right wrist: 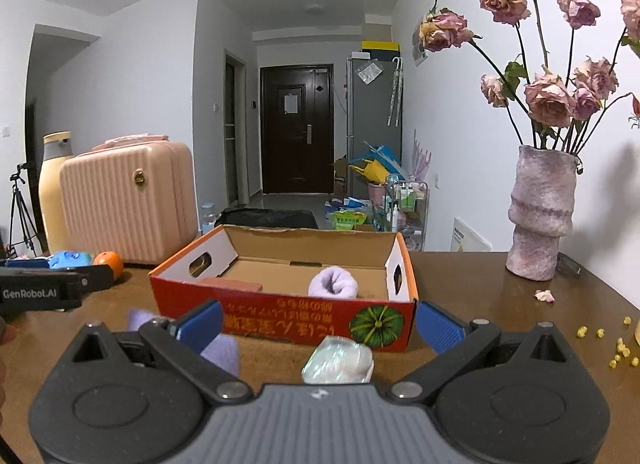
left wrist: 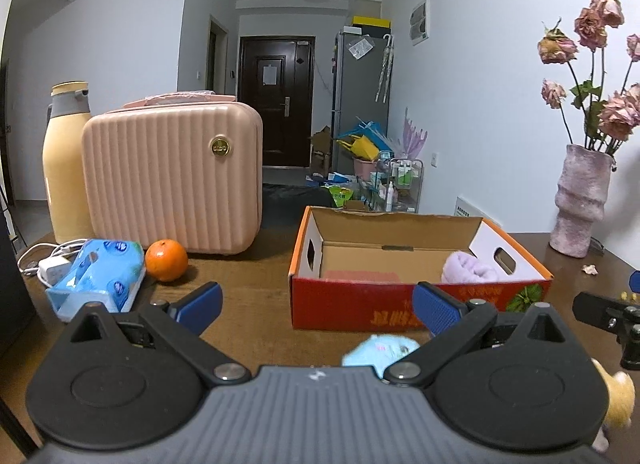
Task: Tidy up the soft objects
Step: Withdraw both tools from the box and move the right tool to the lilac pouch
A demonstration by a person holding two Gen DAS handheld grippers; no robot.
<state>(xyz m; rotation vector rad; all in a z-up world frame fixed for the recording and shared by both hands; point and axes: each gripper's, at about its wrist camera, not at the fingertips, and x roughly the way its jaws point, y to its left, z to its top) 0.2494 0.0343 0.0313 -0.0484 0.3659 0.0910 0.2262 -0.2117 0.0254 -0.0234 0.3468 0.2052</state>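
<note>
The brown wooden surface [right wrist: 480, 296] is carrying everything here, with a hallway and a dark door running away behind it. Toward the far left a ribbed pink case [left wrist: 172, 179] is standing upright, with a tall cream bottle [left wrist: 66, 167] just beside it on its left. On the far right a textured pink vase [right wrist: 540, 215] is holding dried roses.

In the middle an open cardboard box [right wrist: 280, 312] with a red front is sitting, flaps up. Inside it, toward the right end, a rolled lilac towel [right wrist: 334, 283] is lying on the box floor, and a flat reddish piece [right wrist: 232, 286] is lying toward the left end.

The left gripper [left wrist: 316, 304] is hovering low over the surface in front of the box, its jaws spread wide and holding nothing. A small pale blue soft bundle [left wrist: 376, 348] is lying on the surface just below it, between the fingers in that view. The right gripper [right wrist: 318, 322] is also hanging in front of the box, jaws released and empty. A shiny, pale wrapped bundle [right wrist: 340, 360] is resting on the surface close under it, and a lilac cloth [right wrist: 220, 352] is lying near its left finger.

Left of the box, a blue tissue pack [left wrist: 96, 276] is lying next to an orange [left wrist: 166, 260], with a white charger [left wrist: 52, 268] beside the pack. Yellow crumbs [right wrist: 616, 348] are scattered at the right.
</note>
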